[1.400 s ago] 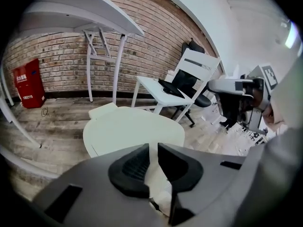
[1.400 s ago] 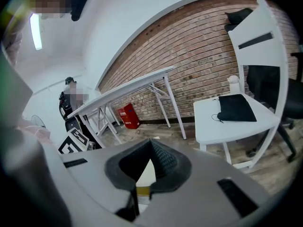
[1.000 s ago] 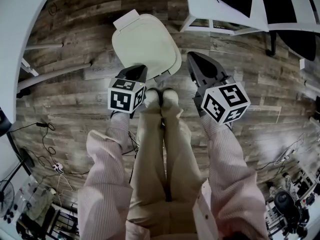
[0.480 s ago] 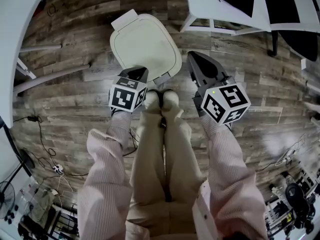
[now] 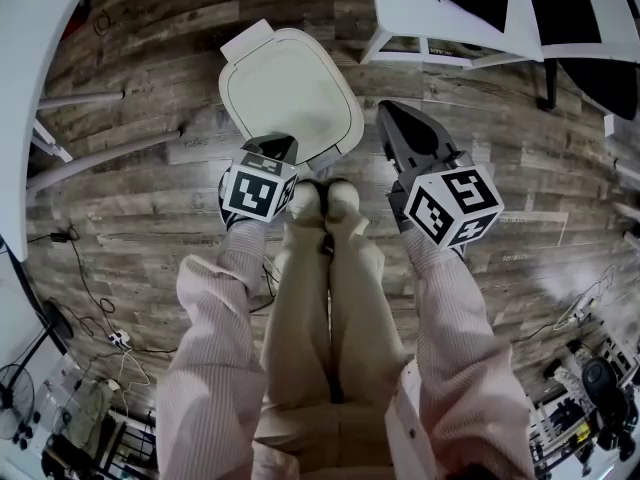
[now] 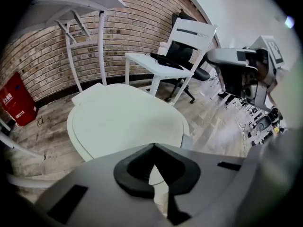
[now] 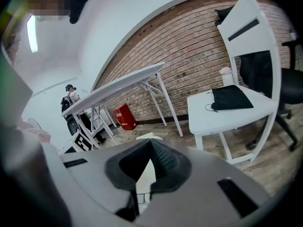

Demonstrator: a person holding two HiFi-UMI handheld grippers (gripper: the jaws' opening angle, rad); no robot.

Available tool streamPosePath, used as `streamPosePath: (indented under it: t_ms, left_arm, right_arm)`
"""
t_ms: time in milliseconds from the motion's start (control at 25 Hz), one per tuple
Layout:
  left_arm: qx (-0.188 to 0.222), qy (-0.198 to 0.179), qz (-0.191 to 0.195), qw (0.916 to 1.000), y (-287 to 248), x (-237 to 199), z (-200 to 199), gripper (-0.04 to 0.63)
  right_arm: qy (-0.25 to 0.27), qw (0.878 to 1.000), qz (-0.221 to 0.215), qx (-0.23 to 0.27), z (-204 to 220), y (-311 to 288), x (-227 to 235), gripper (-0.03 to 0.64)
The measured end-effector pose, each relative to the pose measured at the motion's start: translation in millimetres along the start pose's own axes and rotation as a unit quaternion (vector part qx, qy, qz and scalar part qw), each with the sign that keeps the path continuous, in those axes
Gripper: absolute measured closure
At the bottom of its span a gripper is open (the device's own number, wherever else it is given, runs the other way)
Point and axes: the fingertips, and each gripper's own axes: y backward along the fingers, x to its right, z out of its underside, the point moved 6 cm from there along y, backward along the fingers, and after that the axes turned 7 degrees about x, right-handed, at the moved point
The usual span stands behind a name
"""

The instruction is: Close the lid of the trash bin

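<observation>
left gripper [image 5: 281,144]: jaws shut tight, empty, tip right at near edge of off-white rounded plastic trash bin lid [image 5: 288,86] | right gripper [image 5: 392,114]: closed too, holding nothing | lid's down flat, bin insides hidden

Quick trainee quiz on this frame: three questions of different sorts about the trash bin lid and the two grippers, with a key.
1. Which sits over the near edge of the cream oval trash bin lid: A the left gripper, B the right gripper, C both?
2. True or false: the right gripper is shut and empty.
3. What surface lies beneath the right gripper?
Key: 1 A; 2 true; 3 the brown wooden plank floor.
</observation>
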Motion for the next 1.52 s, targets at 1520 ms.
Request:
streamPosePath:
  t_ms: [1520]
  left_arm:
    - [0.243,0.040,-0.017,0.9690,180,57,-122,0.603]
  right_arm:
    - [0.006,1.000,-0.006,-0.012,-115,61,-75,0.614]
